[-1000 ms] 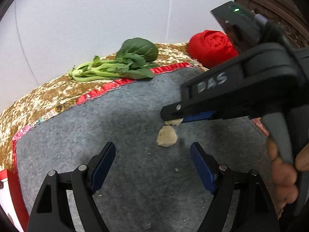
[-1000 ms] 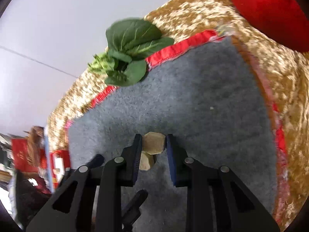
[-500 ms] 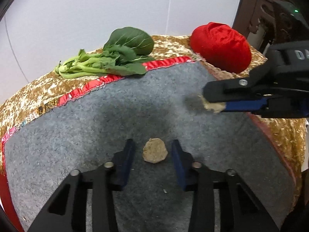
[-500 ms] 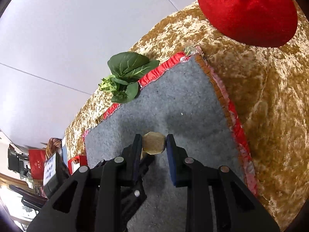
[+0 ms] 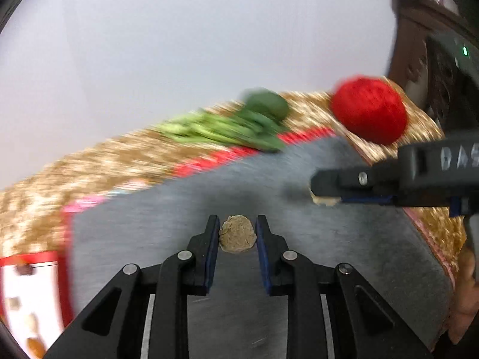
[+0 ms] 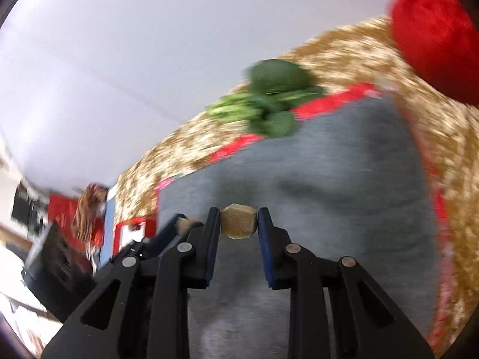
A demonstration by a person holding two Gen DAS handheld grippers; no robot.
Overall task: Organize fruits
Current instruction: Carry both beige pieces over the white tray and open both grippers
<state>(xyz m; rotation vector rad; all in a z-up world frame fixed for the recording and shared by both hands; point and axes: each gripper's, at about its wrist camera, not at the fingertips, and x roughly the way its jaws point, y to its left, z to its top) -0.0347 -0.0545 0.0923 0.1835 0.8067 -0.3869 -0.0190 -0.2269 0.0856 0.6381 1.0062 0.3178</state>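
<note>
My left gripper [image 5: 237, 233] is shut on a rough tan lump [image 5: 238, 237], held just above the grey mat [image 5: 149, 224]. My right gripper [image 6: 239, 221] is shut on a second tan, faceted lump [image 6: 239, 221] above the same grey mat [image 6: 344, 194]. In the left wrist view the right gripper [image 5: 324, 199] reaches in from the right edge, its lump [image 5: 324, 200] peeking out under the fingertips. In the right wrist view the left gripper's fingers [image 6: 179, 224] show at lower left with a bit of tan between them.
A bunch of leafy greens [image 5: 239, 125] lies at the mat's far edge on the gold cloth [image 5: 74, 173]. A red velvet cushion [image 5: 369, 109] sits at the far right corner. Dark wooden furniture [image 5: 413, 36] stands behind it. A person's hand [image 5: 467, 293] holds the right gripper.
My left gripper closed on the lump that lay between its fingers. My right gripper, still holding its lump, lifted away to the right. Both views now blur with motion.
</note>
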